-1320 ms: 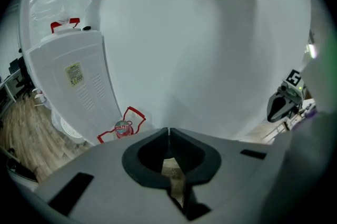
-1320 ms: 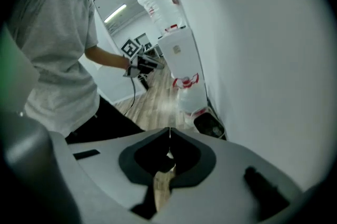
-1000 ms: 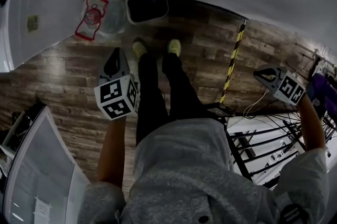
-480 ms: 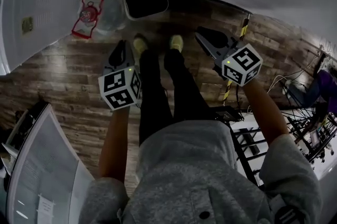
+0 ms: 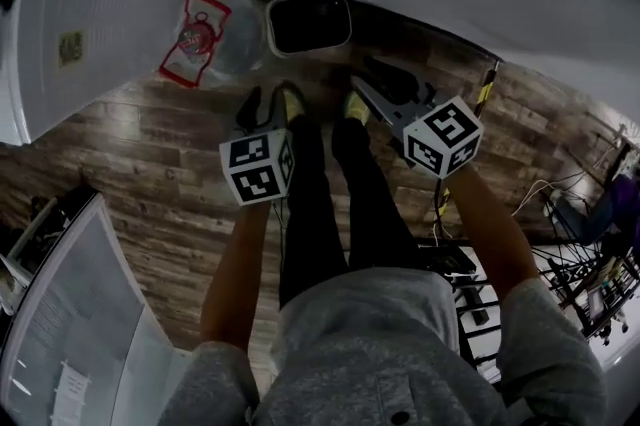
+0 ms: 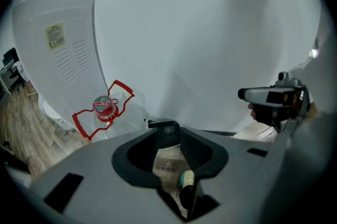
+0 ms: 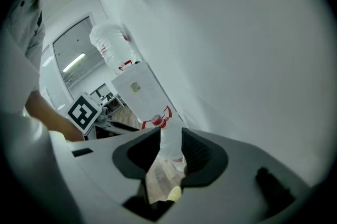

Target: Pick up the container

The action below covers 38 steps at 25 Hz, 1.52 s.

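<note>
A dark rectangular container with a pale rim (image 5: pixel 308 22) stands on the wood floor against the wall. Next to it on the left is a clear water jug (image 5: pixel 200 39) with a red cap and red handle. My left gripper (image 5: pixel 252 99) points down at the floor just short of the container. Its jaws have just been opening and stand open and empty; the container's rim (image 6: pixel 164 125) shows beyond them. My right gripper (image 5: pixel 366 76) hangs beside it on the right, open and empty. The jug (image 7: pixel 167 140) shows far off through its gap.
A white appliance panel (image 5: pixel 80 44) leans at the left, close to the jug. The person's yellow-green shoes (image 5: pixel 293 101) stand just before the container. A black-and-yellow striped strip (image 5: pixel 487 84) lies on the floor at the right, and a wire rack with cables (image 5: pixel 590 284) fills the lower right.
The right gripper has swung in from the far right to the middle, beside the left one. The left gripper has sunk toward the floor and its jaws have parted.
</note>
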Each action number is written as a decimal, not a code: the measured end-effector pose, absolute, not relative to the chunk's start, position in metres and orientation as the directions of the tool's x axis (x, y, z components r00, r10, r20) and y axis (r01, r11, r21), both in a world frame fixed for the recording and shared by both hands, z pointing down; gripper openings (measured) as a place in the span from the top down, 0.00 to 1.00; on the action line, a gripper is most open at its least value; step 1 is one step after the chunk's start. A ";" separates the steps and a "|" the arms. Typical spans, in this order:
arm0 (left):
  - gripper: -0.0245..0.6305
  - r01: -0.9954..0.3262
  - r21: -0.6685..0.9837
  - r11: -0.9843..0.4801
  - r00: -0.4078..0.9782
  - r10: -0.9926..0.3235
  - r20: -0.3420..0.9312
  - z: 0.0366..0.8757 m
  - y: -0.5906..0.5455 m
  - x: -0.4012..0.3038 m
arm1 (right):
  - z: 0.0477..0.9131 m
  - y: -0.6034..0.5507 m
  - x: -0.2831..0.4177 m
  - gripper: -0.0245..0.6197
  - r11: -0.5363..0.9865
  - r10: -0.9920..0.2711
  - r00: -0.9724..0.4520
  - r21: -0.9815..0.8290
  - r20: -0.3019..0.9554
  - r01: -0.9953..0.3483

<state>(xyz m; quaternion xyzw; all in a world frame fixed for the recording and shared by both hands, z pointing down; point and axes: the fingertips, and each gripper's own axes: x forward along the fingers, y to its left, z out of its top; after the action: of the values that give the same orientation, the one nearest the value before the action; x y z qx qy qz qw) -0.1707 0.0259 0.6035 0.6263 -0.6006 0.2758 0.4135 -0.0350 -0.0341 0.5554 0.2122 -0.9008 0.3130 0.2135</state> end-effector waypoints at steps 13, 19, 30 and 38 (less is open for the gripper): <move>0.67 -0.925 0.258 0.279 0.111 -0.452 0.885 0.767 0.008 -0.203 | 0.649 -0.034 -0.084 0.79 0.691 -0.174 -0.833 -0.538 0.525 -0.483; 0.67 -0.901 0.285 0.328 0.118 -0.447 0.887 0.843 0.000 -0.202 | 0.710 -0.024 -0.100 0.79 0.671 -0.142 -0.843 -0.576 0.518 -0.467; 0.65 -0.865 0.333 0.376 0.115 -0.496 0.861 0.926 -0.025 -0.206 | 0.786 -0.015 -0.105 0.79 0.650 -0.112 -0.854 -0.612 0.508 -0.450; 0.66 -0.860 0.429 0.276 0.230 -0.540 0.809 0.923 -0.047 -0.186 | 0.785 -0.016 -0.110 0.79 0.652 -0.105 -0.864 -0.622 0.493 -0.434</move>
<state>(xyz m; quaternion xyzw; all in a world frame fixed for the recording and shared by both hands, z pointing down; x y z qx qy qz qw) -0.1859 -0.0471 0.9232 0.5822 -0.6015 0.1523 0.5255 -0.1101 -0.0164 0.7850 0.1525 -0.8839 0.3882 0.2117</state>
